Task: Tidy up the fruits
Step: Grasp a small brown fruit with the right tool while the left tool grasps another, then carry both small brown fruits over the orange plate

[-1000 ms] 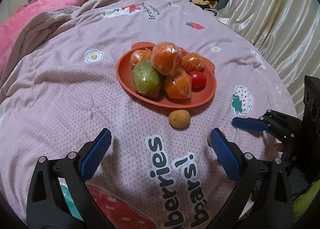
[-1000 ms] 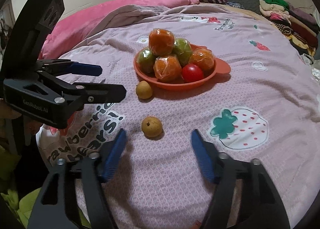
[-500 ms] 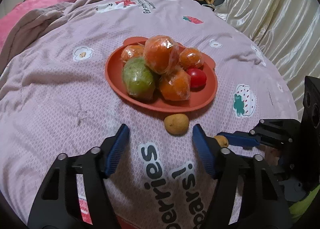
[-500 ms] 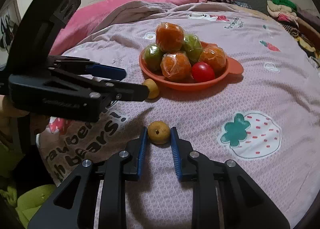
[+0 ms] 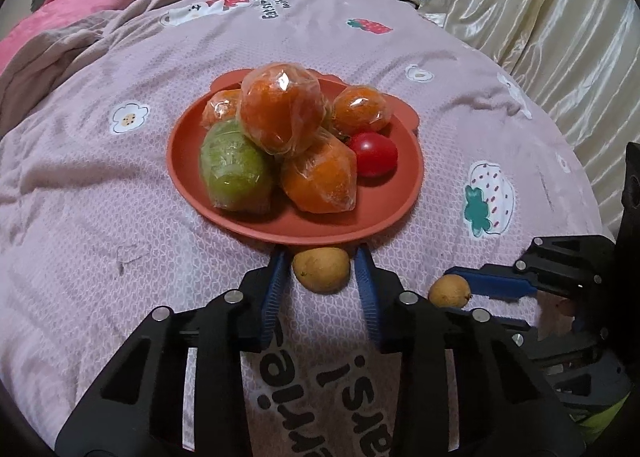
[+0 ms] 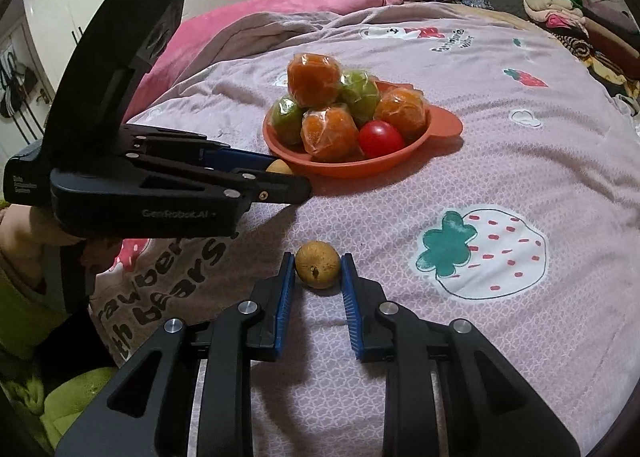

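Note:
An orange plate (image 5: 384, 223) on the bed holds wrapped oranges (image 5: 282, 113), a wrapped green fruit (image 5: 234, 173) and a red tomato (image 5: 374, 153). My left gripper (image 5: 322, 269) is shut on a small yellow-brown fruit (image 5: 322, 269) just before the plate's near rim. My right gripper (image 6: 318, 269) is shut on a second small yellow-brown fruit (image 6: 318, 269) on the bedspread; this fruit also shows in the left wrist view (image 5: 449, 290). The left gripper also shows in the right wrist view (image 6: 276, 173), with its fruit (image 6: 278, 167) at the fingertips beside the plate (image 6: 340, 169).
The pink printed bedspread (image 5: 120, 185) covers the bed. A pink blanket (image 6: 248, 17) lies at the far side, folded clothes (image 6: 560, 13) are stacked at the far corner, and a cream curtain (image 5: 560, 25) hangs along the right.
My left gripper has moved up to the plate and closed on the nearer small fruit. My right gripper has stayed closed on the other small fruit.

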Motion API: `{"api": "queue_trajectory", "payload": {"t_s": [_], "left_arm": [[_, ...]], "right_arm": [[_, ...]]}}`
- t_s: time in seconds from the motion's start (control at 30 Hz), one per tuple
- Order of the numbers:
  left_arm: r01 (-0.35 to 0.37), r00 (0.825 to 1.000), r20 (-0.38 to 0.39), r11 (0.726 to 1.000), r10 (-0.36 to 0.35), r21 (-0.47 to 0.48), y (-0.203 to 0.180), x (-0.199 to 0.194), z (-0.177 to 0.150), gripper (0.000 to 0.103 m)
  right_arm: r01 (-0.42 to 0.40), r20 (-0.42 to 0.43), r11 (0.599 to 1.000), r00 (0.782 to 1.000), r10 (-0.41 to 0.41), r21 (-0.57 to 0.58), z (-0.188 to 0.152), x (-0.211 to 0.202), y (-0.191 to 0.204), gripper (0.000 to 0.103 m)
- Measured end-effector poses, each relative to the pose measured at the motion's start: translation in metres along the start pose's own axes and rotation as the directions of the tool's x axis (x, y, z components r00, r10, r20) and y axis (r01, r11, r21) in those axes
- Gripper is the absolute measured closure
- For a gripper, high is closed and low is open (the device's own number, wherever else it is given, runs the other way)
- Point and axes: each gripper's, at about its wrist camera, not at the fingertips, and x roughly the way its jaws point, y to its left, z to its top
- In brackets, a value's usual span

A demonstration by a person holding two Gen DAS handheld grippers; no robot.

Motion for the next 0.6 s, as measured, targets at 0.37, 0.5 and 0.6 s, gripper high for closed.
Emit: {"api": "queue_trajectory", "payload": {"t_s": [0.37, 0.5, 0.6], "left_arm": [[0.021, 1.0, 0.02, 1.0, -0.021, -0.003, -0.002, -0.017, -0.007, 0.083], [0.027, 0.998, 0.051, 1.0, -0.026, -0.004, -0.003, -0.031, -0.007, 0.083], [0.022, 0.997, 0.071, 1.0, -0.021, -0.02, 0.001, -0.037, -0.002, 0.083]], "right_arm": [[-0.002, 0.03, 1.0, 1.0, 0.002, 0.013, 0.006, -0.012, -0.005, 0.081], [0.01, 0.058, 1.0, 0.998, -0.01, 0.009, 0.012, -0.022, -0.007, 0.081], [0.02, 0.076, 1.0, 0.997, -0.02, 0.008, 0.018, -0.027, -0.01, 0.081]]}}
